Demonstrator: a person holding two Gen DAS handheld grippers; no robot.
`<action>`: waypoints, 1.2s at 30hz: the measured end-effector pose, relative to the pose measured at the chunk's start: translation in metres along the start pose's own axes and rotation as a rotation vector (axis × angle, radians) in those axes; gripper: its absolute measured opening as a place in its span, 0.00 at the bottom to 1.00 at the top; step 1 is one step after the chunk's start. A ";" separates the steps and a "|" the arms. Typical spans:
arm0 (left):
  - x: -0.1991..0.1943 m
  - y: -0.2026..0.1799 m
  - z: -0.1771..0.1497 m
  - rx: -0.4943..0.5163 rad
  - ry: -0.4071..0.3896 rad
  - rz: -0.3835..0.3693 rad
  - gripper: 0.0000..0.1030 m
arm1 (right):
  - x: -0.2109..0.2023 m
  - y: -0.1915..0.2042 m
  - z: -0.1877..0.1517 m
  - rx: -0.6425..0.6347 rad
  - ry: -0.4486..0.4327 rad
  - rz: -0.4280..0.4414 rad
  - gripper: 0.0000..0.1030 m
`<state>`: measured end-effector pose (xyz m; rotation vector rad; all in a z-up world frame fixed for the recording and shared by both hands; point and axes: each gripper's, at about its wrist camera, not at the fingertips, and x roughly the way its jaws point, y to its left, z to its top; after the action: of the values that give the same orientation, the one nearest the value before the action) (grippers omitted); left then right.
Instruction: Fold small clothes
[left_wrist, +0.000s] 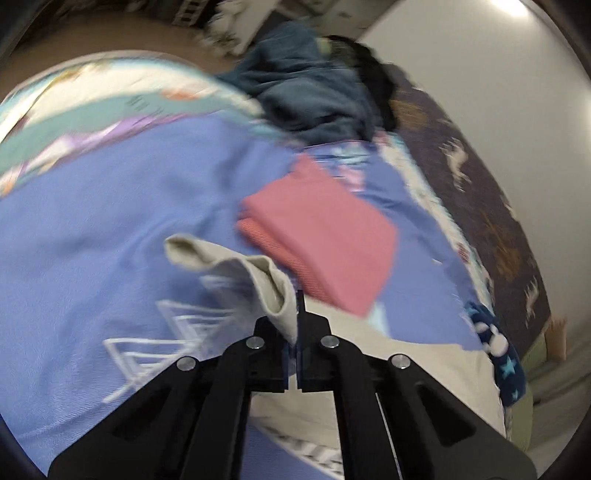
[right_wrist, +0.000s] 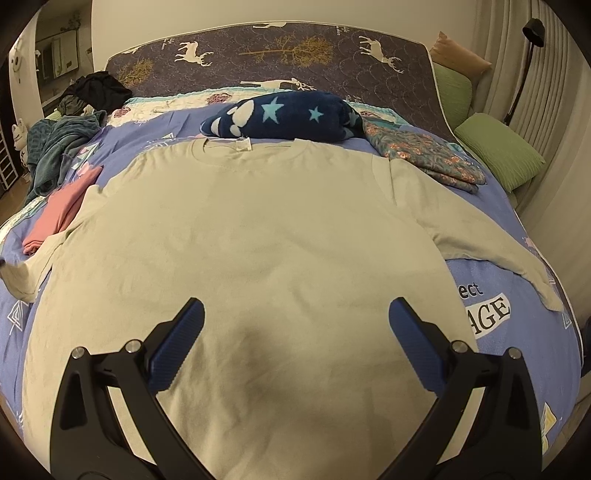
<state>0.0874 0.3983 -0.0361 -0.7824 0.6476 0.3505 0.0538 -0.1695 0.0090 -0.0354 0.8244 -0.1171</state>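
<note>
Beige long-sleeved shirt (right_wrist: 258, 236) is spread flat, front down or up cannot be told, across the middle of the bed (right_wrist: 517, 354), collar toward the headboard edge. The fabric is judged light, soft and limp, so it will sag and crease wherever it is lifted; hems, cuffs and shoulder seams are the sensible places to be pinched. The left tongs (left_wrist: 297, 332) are pressed together on the cuff of the left sleeve (left_wrist: 258, 277), which is raised off the cover near the bed's left edge. The right tongs (right_wrist: 295, 350) are spread wide above the shirt's lower part, holding nothing. A folded pink garment (left_wrist: 317, 236) lies just beside the held sleeve, a star-patterned blanket (right_wrist: 288, 118) lies near the collar, and a floral cloth (right_wrist: 424, 155) beside the right shoulder. Open room is left mainly toward the foot edge and over the shirt itself.
</note>
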 end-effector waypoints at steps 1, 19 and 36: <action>-0.005 -0.019 0.000 0.038 -0.005 -0.029 0.02 | 0.000 -0.001 0.000 0.003 -0.003 0.001 0.98; -0.016 -0.330 -0.231 0.798 0.298 -0.521 0.04 | -0.007 -0.064 -0.004 0.125 -0.012 -0.065 0.98; -0.022 -0.301 -0.276 0.943 0.327 -0.450 0.50 | 0.096 -0.004 0.073 0.185 0.273 0.597 0.78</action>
<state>0.1143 -0.0088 -0.0065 -0.0519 0.8150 -0.4935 0.1722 -0.1862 -0.0113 0.4072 1.0612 0.3731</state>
